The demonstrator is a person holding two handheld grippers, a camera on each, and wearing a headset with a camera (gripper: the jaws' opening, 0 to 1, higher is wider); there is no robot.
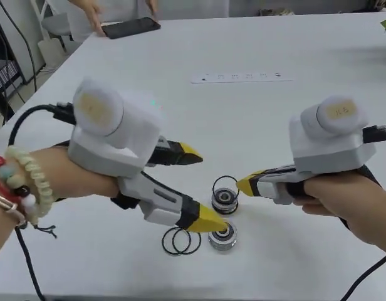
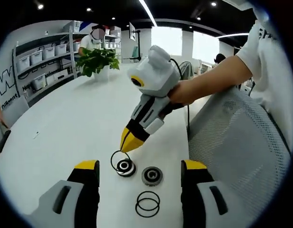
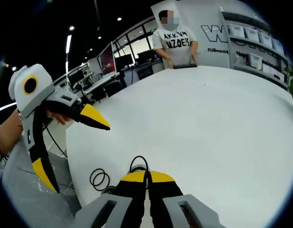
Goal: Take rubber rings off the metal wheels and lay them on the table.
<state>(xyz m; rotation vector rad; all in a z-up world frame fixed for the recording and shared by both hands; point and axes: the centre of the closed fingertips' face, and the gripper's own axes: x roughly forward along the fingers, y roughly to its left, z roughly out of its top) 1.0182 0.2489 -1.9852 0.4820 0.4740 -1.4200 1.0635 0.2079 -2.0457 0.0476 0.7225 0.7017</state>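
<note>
Jaws spread wide on the left gripper (image 1: 201,186), hand angled in from the left, lower tip just over the near metal wheel (image 1: 222,236). Two loose rubber rings (image 1: 180,241) lie flat on the table (image 1: 274,263) beside that wheel. Opposite, the right gripper (image 1: 243,184) reaches in level, jaws clamped on the raised ring (image 1: 223,180), which seems partly off the far wheel (image 1: 224,199). Far back lies a phone (image 1: 131,27).

I see a phone (image 1: 131,27) far off (a person's hand (image 1: 89,12) beside it) and a power strip (image 1: 242,78) nearer me.
</note>
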